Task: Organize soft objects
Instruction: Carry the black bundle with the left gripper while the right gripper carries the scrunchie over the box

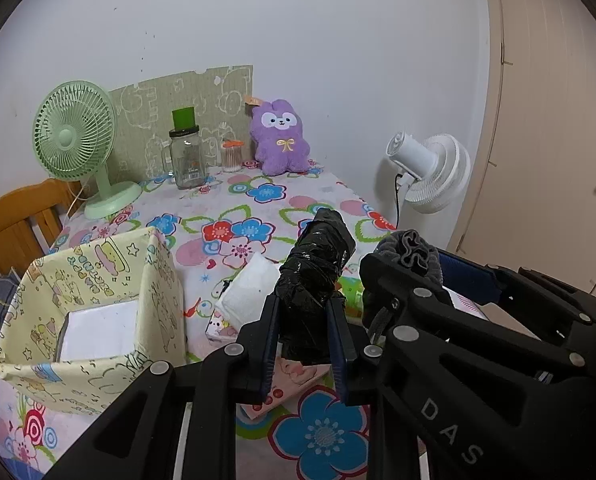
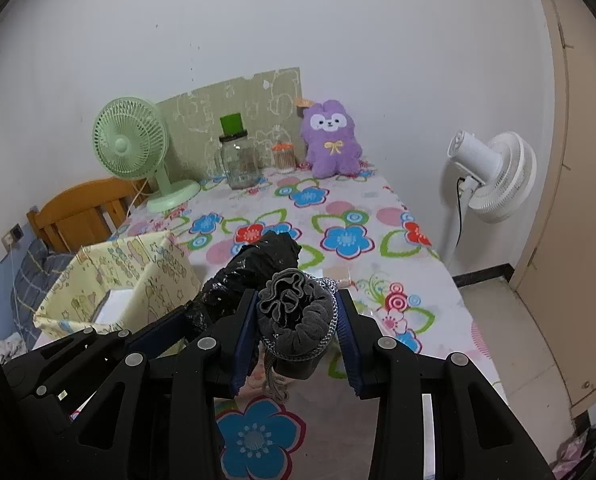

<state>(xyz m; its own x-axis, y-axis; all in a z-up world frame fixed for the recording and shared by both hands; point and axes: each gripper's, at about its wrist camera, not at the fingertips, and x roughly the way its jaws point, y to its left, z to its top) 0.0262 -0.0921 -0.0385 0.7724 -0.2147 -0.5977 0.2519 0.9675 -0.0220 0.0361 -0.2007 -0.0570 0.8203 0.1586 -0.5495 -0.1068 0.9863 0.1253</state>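
My left gripper [image 1: 301, 304] is shut on a black plastic-wrapped bundle [image 1: 317, 256], which sticks up between the blue pads above the flowered tablecloth [image 1: 258, 200]. Just to its right, my right gripper [image 2: 296, 300] is shut on a grey drawstring pouch [image 2: 294, 320] wound with a metal chain; a cord hangs below it. The same pouch [image 1: 409, 252] and bundle [image 2: 254, 264] each show in the other wrist view. A yellow fabric box [image 1: 98, 276] stands open at the left with a white box [image 1: 98, 332] inside. A purple plush [image 1: 282, 140] sits upright at the table's back.
A white tissue pack [image 1: 246, 292] and a pink packet [image 1: 294, 376] lie under the left gripper. At the back stand a green desk fan [image 1: 78, 140], a glass jar [image 1: 186, 156] and a swab holder [image 1: 232, 156]. A wooden chair [image 1: 18, 220] is left, a white floor fan [image 1: 429, 168] right.
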